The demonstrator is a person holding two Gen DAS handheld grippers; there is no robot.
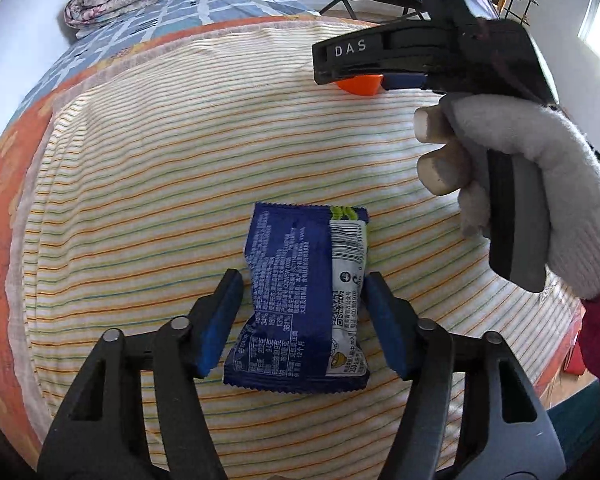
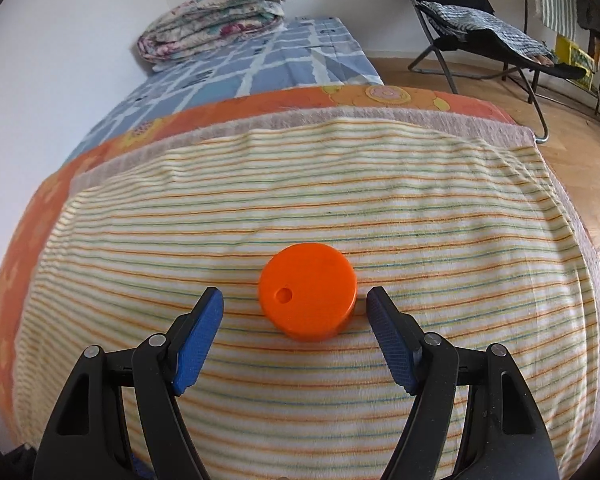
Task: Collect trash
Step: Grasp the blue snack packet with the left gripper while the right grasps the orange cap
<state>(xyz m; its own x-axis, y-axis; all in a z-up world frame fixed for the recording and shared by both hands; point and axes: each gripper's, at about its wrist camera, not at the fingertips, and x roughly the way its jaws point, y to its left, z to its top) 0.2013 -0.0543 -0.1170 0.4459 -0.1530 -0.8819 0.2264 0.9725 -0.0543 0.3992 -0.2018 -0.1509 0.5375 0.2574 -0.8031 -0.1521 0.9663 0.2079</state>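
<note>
- Left wrist view: the jaws of the left gripper (image 1: 300,320) stand apart, one on each side of the wrapper (image 1: 300,304). The right pad (image 1: 384,320) is touching or almost touching the wrapper's edge. The left pad is a little way off. I would say nothing is gripped yet.
- The wrapper is blue and white. It lies flat on the striped blanket (image 1: 140,200) on the bed, right between the jaws.
- It looks thin, light and crinkly. It should bend and squash easily, and it may slip because it is shiny. Pinching it across the middle, from both long sides, looks like the best hold.
- A gloved hand (image 1: 540,208) holds the right gripper up at the far right, over the cap (image 1: 360,85).
- Right wrist view: the jaws of the right gripper (image 2: 296,320) are wide apart and hold nothing.
- The orange cap (image 2: 308,296) sits on the blanket (image 2: 300,200) between the jaw tips. The right pad (image 2: 388,336) is just beside it, the left pad further off.
- The cap looks hard, round, light and smooth. It will not squash. Grab it by its side wall, right across the widest part, or it could pop out.
</note>
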